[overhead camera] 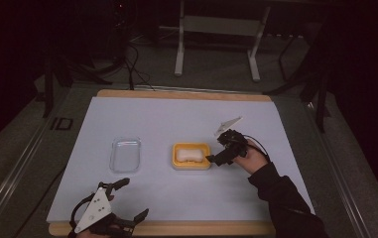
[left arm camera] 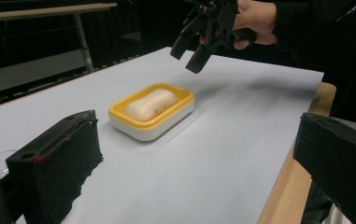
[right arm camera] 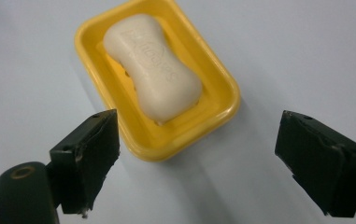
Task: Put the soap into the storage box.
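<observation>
The right claw (overhead camera: 210,159) hung wide open and empty just beside the yellow soap dish (overhead camera: 191,156) mid-bench, apparently lined up to grasp the soap (right arm camera: 152,65), while the left claw (overhead camera: 129,198) waited open near the bench's front edge.

Soap bar (overhead camera: 188,155) sits in the soap dish (overhead camera: 191,165) mid-tabletop (overhead camera: 176,114), with the clear lid (overhead camera: 125,154) lying well apart to its left. Right gripper (overhead camera: 210,159) hangs just beside the dish's right edge; left gripper (overhead camera: 129,199) sits near the front edge, before the lid.
</observation>
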A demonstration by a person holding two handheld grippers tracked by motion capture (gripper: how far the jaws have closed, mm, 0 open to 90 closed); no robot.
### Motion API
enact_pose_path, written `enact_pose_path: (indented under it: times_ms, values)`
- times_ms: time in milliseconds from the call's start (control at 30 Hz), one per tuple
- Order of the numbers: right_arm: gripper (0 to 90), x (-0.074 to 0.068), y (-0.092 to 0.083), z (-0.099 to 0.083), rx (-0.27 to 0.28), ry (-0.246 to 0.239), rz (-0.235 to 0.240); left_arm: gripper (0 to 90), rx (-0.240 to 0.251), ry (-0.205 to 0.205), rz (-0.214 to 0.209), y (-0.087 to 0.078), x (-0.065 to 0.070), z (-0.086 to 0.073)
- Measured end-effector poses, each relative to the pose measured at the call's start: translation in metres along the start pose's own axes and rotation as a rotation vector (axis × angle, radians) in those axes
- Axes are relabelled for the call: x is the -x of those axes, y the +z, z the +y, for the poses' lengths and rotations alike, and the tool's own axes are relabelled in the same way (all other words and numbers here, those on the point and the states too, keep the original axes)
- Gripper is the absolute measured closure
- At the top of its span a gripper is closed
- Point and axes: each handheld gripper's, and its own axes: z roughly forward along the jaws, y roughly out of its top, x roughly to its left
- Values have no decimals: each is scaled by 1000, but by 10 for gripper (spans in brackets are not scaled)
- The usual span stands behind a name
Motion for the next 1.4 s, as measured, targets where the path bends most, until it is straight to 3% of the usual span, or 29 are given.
enact_pose_path:
  times_ms: [167, 300, 367, 700, 1167, 1400]
  values:
    - [135, 0, -9, -7, 41, 40, -42, 11, 3, 0, -2, 0, 0, 0]
    - [140, -2, -18, -17, 103, 56, -103, 11, 2, 0, -6, 1, 0, 0]
    - [140, -3, -24, -24, 132, 94, -119, 11, 2, 0, -8, 1, 0, 1]
    - [139, -15, -32, -43, 115, 118, -155, 11, 0, -1, -10, 2, 0, 1]
    - [136, -31, -45, -73, 158, 177, -171, 11, 2, 0, -10, 2, 0, 1]
    - [137, -41, -55, -88, 213, 207, -241, 11, 5, 1, -12, 2, 0, 2]
